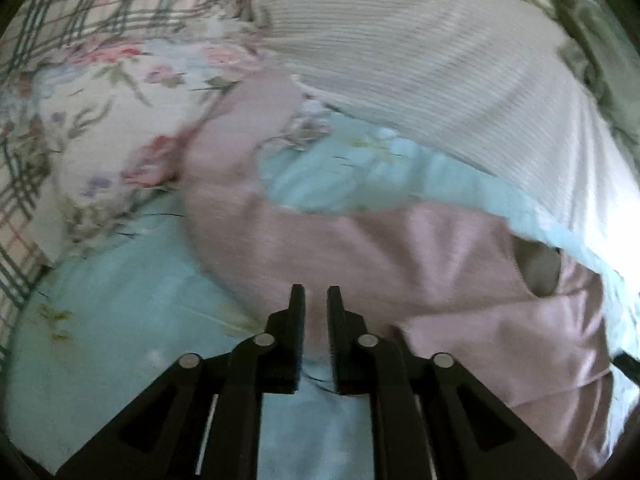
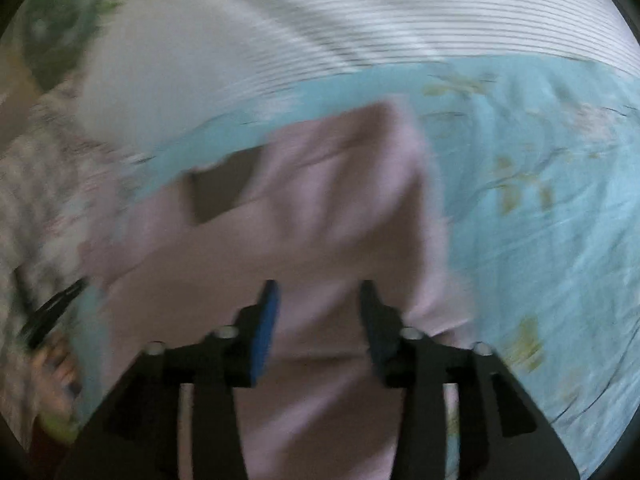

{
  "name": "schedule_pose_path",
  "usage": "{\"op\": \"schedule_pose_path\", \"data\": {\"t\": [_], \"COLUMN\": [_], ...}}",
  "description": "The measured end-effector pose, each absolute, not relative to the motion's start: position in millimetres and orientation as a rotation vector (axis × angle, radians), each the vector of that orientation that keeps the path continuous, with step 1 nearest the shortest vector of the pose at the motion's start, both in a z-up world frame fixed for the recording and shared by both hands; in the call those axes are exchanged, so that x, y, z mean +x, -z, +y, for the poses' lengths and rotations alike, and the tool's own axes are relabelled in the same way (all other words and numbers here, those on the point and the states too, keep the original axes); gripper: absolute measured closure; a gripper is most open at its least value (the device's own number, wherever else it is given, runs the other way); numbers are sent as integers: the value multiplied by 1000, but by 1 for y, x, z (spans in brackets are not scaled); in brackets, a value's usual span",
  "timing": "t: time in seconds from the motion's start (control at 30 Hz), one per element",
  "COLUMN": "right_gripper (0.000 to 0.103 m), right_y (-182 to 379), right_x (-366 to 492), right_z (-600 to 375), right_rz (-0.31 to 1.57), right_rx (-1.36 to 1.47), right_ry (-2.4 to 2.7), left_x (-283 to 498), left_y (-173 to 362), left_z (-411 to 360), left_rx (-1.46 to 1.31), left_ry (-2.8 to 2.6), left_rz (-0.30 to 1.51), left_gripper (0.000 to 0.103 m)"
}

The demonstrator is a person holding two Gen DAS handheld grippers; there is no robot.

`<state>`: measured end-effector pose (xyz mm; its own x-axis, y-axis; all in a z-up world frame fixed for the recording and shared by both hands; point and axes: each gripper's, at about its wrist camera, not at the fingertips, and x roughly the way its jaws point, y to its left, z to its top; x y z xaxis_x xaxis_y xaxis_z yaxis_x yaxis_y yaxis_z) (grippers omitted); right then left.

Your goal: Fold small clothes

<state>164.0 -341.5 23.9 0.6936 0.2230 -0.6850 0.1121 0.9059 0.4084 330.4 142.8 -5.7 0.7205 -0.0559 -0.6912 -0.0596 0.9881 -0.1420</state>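
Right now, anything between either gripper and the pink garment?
Nothing visible. The pink garment lies on the light blue floral sheet, directly ahead of the left gripper and under the right gripper. Both stand open with nothing between the jaws. The white ribbed cloth lies beyond it.

No readable text, labels, brands, numbers or signs in either view. Pink garment [image 1: 360, 248]: plain, no print; brownish patch at its opening perhaps a tag, too blurred to read. Light blue sheet [image 2: 540, 208]: floral pattern only. Striped white fabric [image 1: 420, 60]: stripes only. Plaid and floral bedding [image 1: 100, 80]: pattern only. Right wrist view heavily motion-blurred.
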Motion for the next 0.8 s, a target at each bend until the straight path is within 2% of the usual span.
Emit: {"op": "schedule_pose_path", "data": {"t": [0.03,0.1,0.13,0.2,0.3,0.4,0.43,0.6,0.63,0.67,0.7,0.77,0.8], "right_gripper": [54,54,54,54,54,54,54,54,54,54,54,54,54], "right_y": [-28,-34,-36,-37,-30,-25,-22,-10,-8,-6,-4,-4,-4], "right_x": [158,148,143,134,134,132,132,128,128,128,128,127,126], "right_z": [-325,-306,-297,-286,-272,-266,-267,-273,-273,-274,-274,-274,-274], "right_rz": [803,796,799,799,818,824,828,850,857,863,868,869,866], "right_rx": [438,447,456,468,478,498,500,543,544,546,551,550,549], "right_ry": [-109,-180,-214,-255,-291,-312,-310,-310,-306,-301,-298,-290,-289], "left_x": [335,346,356,372,410,454,469,542,557,563,567,559,548], "left_y": [5,3,-1,-5,-9,-12,-12,7,17,22,25,18,10], "left_z": [148,158,166,174,177,173,173,168,172,175,179,184,188], "left_rx": [-160,-159,-144,-124,-45,44,76,296,328,324,309,249,201], "left_ry": [-20,-57,-94,-124,-199,-265,-291,-414,-433,-416,-397,-347,-296], "left_rz": [772,763,753,751,749,740,739,778,807,827,851,817,793], "left_gripper": [65,49,45,42,29,27,22,19,37,61,80,97,98]}}
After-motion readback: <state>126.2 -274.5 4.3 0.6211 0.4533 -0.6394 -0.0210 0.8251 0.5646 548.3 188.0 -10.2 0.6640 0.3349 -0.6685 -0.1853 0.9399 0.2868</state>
